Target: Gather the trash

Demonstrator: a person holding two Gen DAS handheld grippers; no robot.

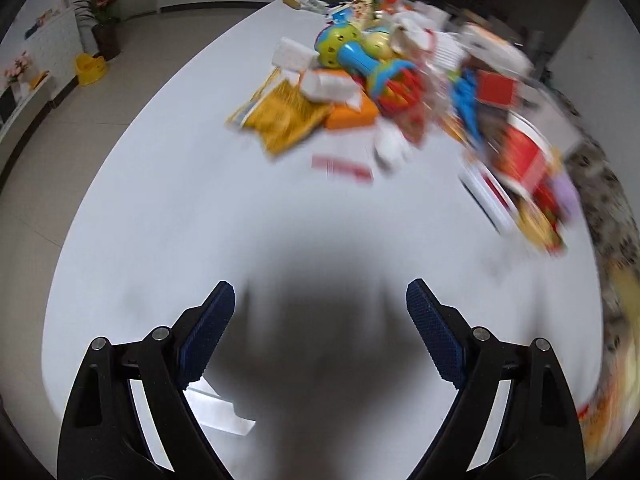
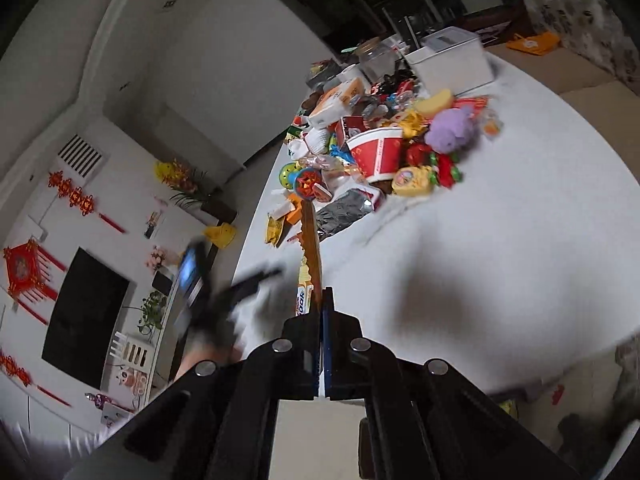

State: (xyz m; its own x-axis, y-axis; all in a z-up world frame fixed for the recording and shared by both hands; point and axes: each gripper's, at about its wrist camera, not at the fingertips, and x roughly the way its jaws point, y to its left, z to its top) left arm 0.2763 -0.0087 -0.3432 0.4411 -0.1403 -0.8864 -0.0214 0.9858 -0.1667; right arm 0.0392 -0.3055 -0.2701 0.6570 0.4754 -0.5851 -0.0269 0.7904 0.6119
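A heap of trash and toys (image 1: 384, 68) lies on the white table (image 1: 192, 200); it also shows in the right wrist view (image 2: 372, 148). My left gripper (image 1: 320, 300) is open and empty above bare table, well short of the heap. My right gripper (image 2: 322, 292) is shut on a flat orange-and-yellow wrapper (image 2: 311, 248) held edge-on, lifted above the table's left side. The left gripper appears blurred in the right wrist view (image 2: 224, 292). A red paper cup (image 2: 376, 152) and a silver foil bag (image 2: 344, 210) lie in the heap.
A white slip of paper (image 1: 222, 412) lies on the table under my left fingers. A red-and-white wrapper (image 1: 344, 168) lies apart from the heap. A white box (image 2: 452, 60) and a clear jar (image 2: 376, 58) stand at the far end. A patterned sofa (image 1: 608, 216) borders the right.
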